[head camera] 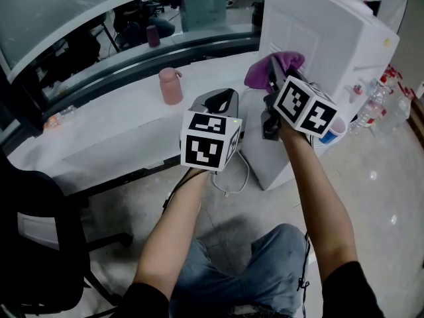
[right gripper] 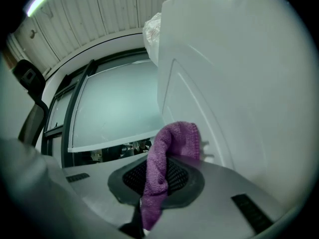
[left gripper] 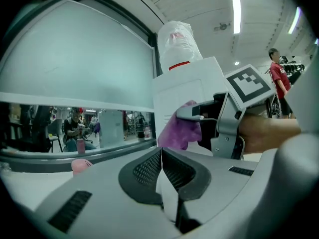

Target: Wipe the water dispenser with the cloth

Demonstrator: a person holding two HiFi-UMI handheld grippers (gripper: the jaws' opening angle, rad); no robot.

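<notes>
The white water dispenser [head camera: 318, 52] stands at the right, its side panel facing me. A purple cloth [head camera: 273, 69] is pinched in my right gripper [head camera: 277, 88], which is shut on it and holds it close against the dispenser's side [right gripper: 234, 83]. In the right gripper view the purple cloth [right gripper: 167, 168] hangs folded between the jaws. My left gripper [head camera: 222, 105] hovers lower left of the dispenser, shut with nothing in it. The left gripper view looks past its closed jaws at the cloth [left gripper: 180, 131] and the dispenser [left gripper: 187, 91], which carries a bottle wrapped in plastic [left gripper: 178, 44].
A pink bottle [head camera: 170, 85] stands on the white curved counter [head camera: 99, 124] behind my left gripper. A black office chair [head camera: 40, 244] is at the lower left. Clear plastic bottles [head camera: 377, 105] sit on the floor right of the dispenser. A cable [head camera: 232, 177] lies at the dispenser's foot.
</notes>
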